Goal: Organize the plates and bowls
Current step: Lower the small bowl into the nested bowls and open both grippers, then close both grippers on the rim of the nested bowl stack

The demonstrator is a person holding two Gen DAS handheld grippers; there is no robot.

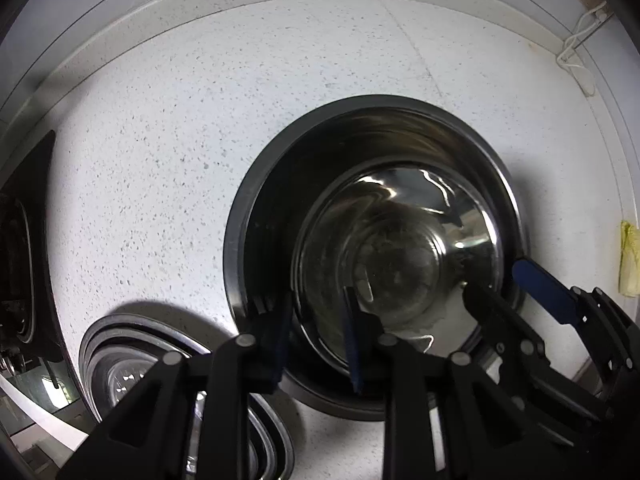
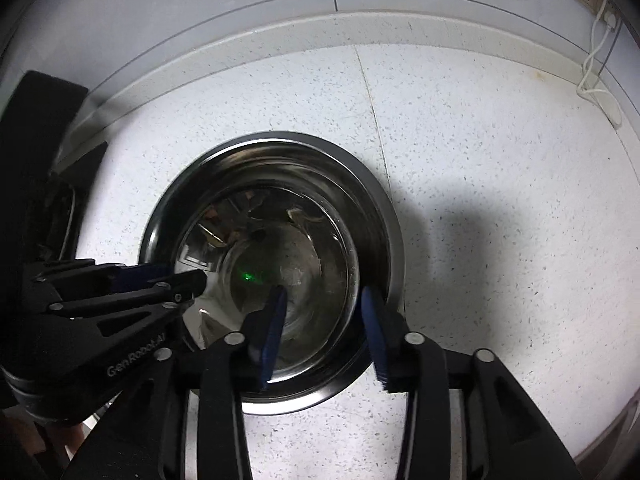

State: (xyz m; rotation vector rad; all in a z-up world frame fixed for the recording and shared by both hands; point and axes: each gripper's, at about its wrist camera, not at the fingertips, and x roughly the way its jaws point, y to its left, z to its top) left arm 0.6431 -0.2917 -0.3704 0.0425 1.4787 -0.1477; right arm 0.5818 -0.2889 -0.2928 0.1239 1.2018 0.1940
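A large steel bowl stands on the speckled white counter, with a smaller shiny steel bowl nested inside it. My left gripper is open, its fingers straddling the near-left rim of the nested bowls. My right gripper is open too, one finger inside the bowl and one outside its right rim. The right gripper also shows in the left wrist view. The left gripper shows in the right wrist view at the bowl's left rim. A stack of steel plates lies at the lower left.
A dark stove borders the counter on the left. A raised backsplash ledge runs along the wall. A white cable and power strip lie at the far right. A yellow cloth sits at the right edge.
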